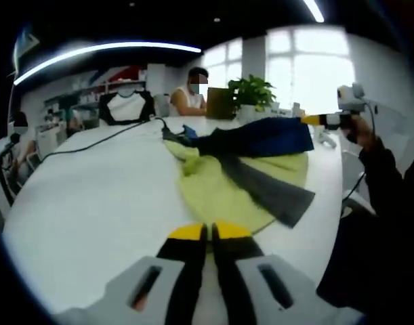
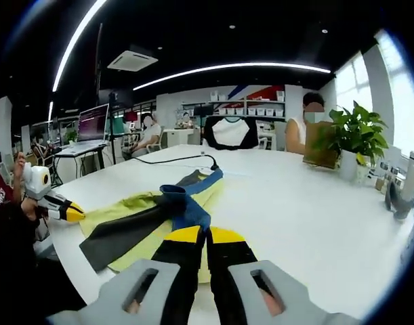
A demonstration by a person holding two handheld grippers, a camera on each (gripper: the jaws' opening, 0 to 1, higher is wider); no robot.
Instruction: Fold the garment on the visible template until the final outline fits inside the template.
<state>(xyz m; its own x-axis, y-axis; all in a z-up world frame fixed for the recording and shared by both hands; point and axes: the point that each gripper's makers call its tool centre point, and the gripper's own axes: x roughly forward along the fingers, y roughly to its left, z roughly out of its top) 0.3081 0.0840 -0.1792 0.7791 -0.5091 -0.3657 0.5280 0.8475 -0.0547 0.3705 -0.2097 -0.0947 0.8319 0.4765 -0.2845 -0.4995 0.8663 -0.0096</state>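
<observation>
A yellow-green garment (image 1: 213,186) with a dark grey sleeve (image 1: 274,193) and a blue part (image 1: 261,139) lies on the white table (image 1: 105,203). My left gripper (image 1: 209,231) is at the garment's near hem, jaws together, apparently pinching the edge. The right gripper (image 1: 308,120) holds the blue part lifted at the garment's far side. In the right gripper view the blue fabric (image 2: 186,210) runs into my right gripper (image 2: 205,235), which is shut on it. There the left gripper (image 2: 76,215) meets the yellow-green corner (image 2: 101,211) at the table's left edge.
A black cable (image 1: 91,139) trails across the table behind the garment. A potted plant (image 1: 251,91) and a laptop (image 1: 220,103) stand at the far end, where a person sits. A black and white shirt (image 1: 127,107) hangs beyond. A dark sleeve (image 1: 383,183) is at the right.
</observation>
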